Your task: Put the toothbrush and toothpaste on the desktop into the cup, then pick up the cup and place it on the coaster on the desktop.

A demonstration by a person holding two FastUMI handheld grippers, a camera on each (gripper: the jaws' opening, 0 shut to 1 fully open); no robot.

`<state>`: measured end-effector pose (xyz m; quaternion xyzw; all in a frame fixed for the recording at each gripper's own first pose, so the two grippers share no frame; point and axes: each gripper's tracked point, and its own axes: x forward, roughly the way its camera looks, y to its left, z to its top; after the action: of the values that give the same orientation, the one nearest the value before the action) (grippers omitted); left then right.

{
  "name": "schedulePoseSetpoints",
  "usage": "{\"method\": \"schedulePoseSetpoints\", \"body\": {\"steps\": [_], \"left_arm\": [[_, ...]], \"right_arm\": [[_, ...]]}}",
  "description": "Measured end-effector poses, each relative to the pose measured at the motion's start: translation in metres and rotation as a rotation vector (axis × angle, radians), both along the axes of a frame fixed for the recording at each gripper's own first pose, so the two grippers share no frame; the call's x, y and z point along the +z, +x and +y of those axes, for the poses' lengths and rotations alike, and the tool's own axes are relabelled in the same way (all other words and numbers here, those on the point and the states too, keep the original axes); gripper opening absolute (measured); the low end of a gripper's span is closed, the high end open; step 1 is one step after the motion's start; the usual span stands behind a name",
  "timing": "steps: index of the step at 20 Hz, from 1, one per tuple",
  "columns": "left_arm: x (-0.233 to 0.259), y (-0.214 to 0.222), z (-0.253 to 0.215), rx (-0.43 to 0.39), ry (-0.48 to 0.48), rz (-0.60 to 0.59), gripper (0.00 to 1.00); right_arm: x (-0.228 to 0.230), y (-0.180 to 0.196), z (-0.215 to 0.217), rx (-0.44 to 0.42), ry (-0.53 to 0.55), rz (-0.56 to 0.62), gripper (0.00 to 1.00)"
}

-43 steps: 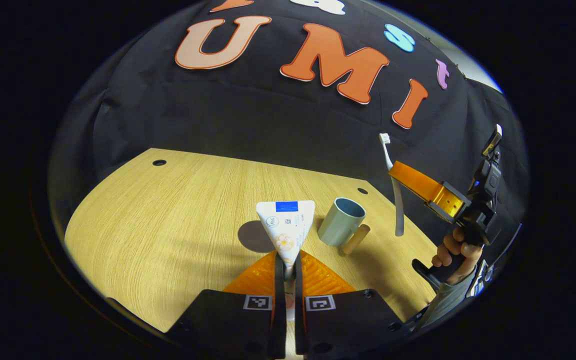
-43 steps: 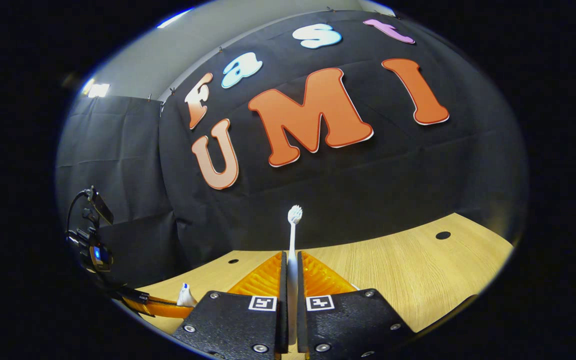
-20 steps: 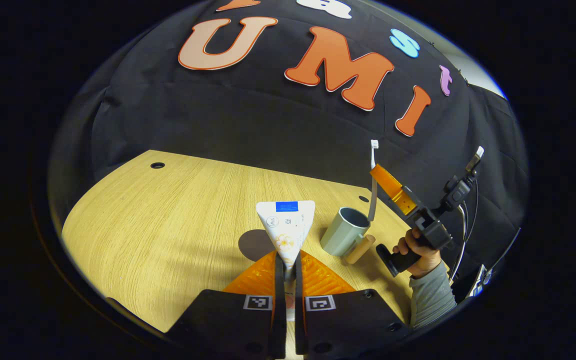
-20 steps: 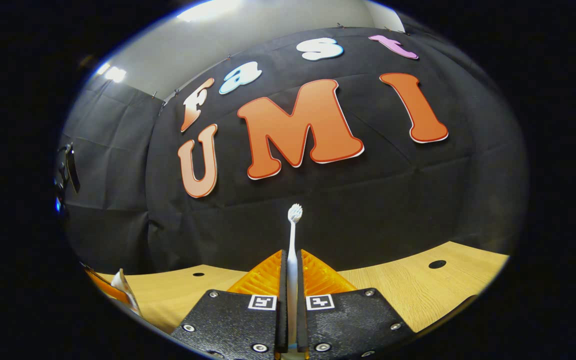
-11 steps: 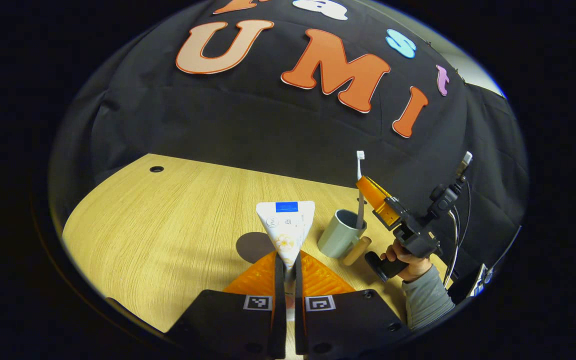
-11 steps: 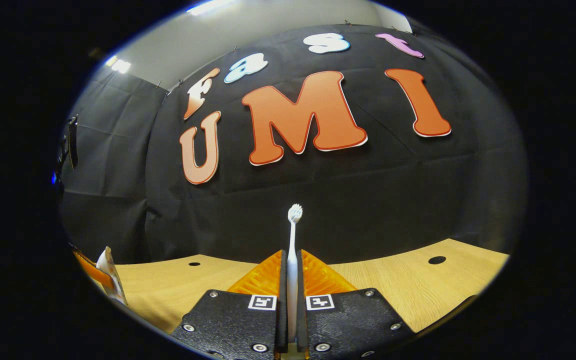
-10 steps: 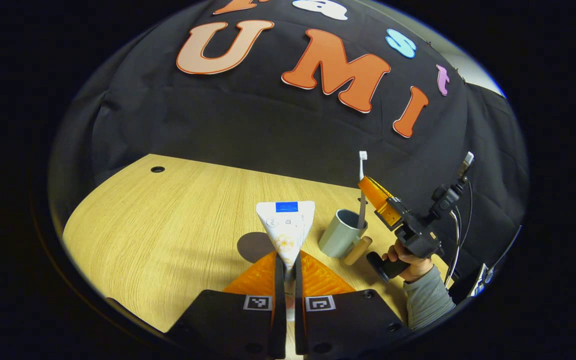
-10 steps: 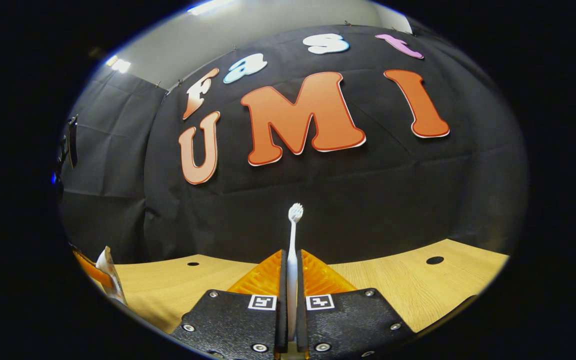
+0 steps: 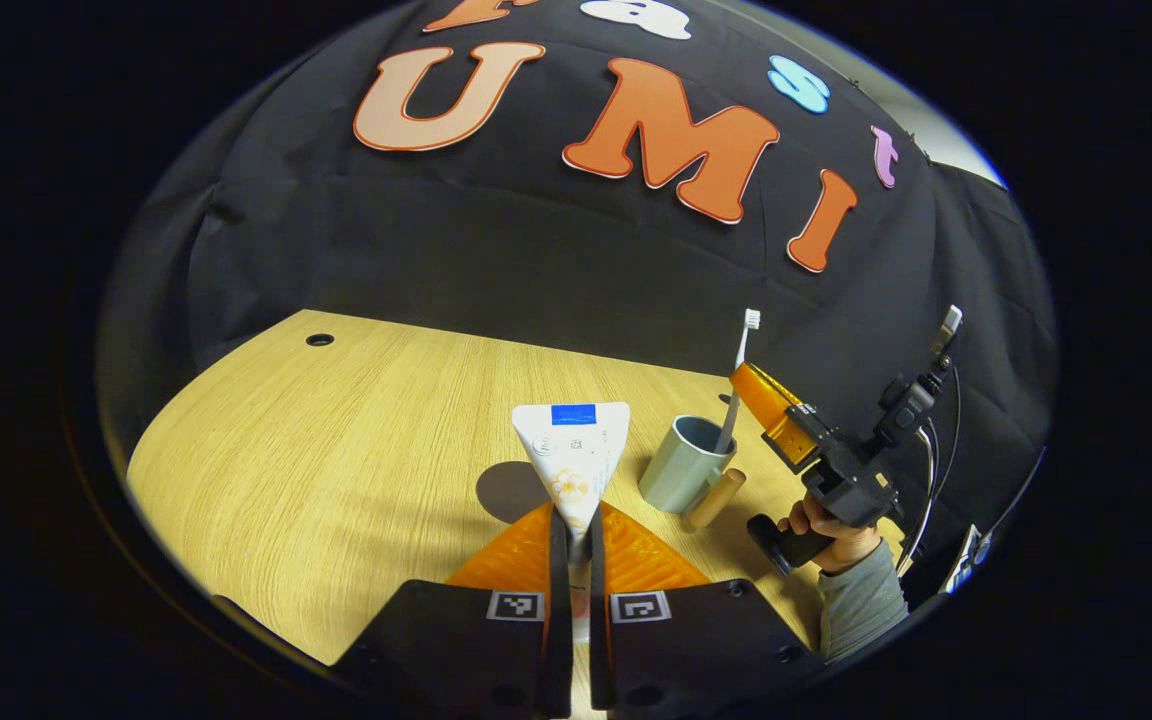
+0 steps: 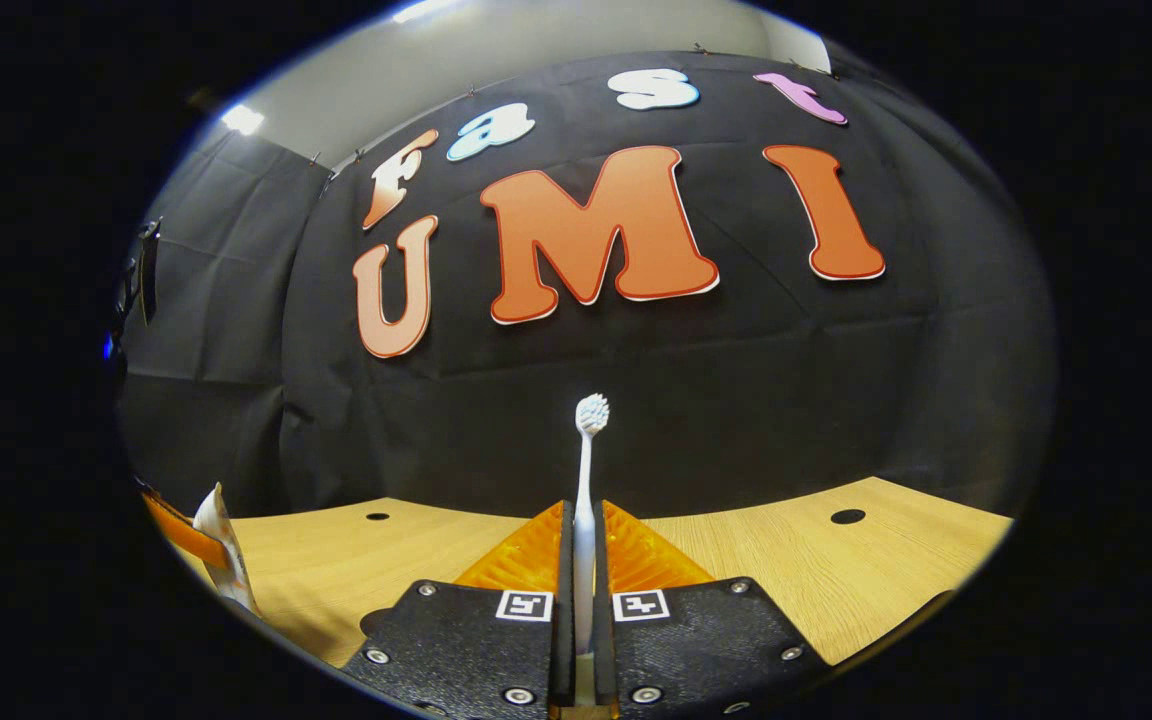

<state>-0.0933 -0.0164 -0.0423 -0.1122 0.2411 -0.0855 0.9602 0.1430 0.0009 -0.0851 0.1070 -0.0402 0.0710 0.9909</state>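
Lowered toothbrush [image 9: 733, 395] into cup [image 9: 681, 466] near desk's [image 9: 336, 450] back edge; right gripper [image 10: 576, 600] clamps it, left gripper [image 9: 576, 570] clamps toothpaste [image 9: 572, 455].

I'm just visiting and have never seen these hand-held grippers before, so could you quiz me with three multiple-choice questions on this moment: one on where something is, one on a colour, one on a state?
1. Where is the lower end of the toothbrush?
A. Flat on the desktop
B. Inside the cup
C. On the coaster

2. What colour is the cup?
A. Grey-green
B. Bright red
C. Yellow

3. What is the left gripper doing?
A. Standing open
B. Shut on the toothpaste tube
C. Shut on the cup

Answers:
1 B: in the left gripper view the brush's handle dips into the cup's mouth, bristles up, with the right gripper at its shaft.
2 A: the cup on the wooden desktop is pale grey-green, with a light wooden handle.
3 B: both of its fingers press on the toothpaste tube, held off the desktop.
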Motion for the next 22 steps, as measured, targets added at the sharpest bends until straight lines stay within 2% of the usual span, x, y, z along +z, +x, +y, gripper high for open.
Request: {"method": "schedulePoseSetpoints", "body": {"steps": [11, 17, 19, 22], "left_arm": [[0.003, 0.011, -0.021, -0.018, 0.054, 0.027, 0.10], [-0.006, 0.026, -0.039, -0.032, 0.070, 0.034, 0.10], [-0.014, 0.037, -0.042, -0.024, 0.092, 0.024, 0.10], [-0.019, 0.051, -0.054, -0.044, 0.067, 0.017, 0.10]], "right_arm": [[-0.038, -0.005, 0.007, -0.002, 0.004, 0.137, 0.10], [-0.038, -0.019, 0.012, 0.019, -0.028, 0.158, 0.10], [-0.037, -0.028, 0.015, 0.034, -0.039, 0.164, 0.13], [-0.031, -0.039, 0.011, 0.019, -0.090, 0.146, 0.29]]}}
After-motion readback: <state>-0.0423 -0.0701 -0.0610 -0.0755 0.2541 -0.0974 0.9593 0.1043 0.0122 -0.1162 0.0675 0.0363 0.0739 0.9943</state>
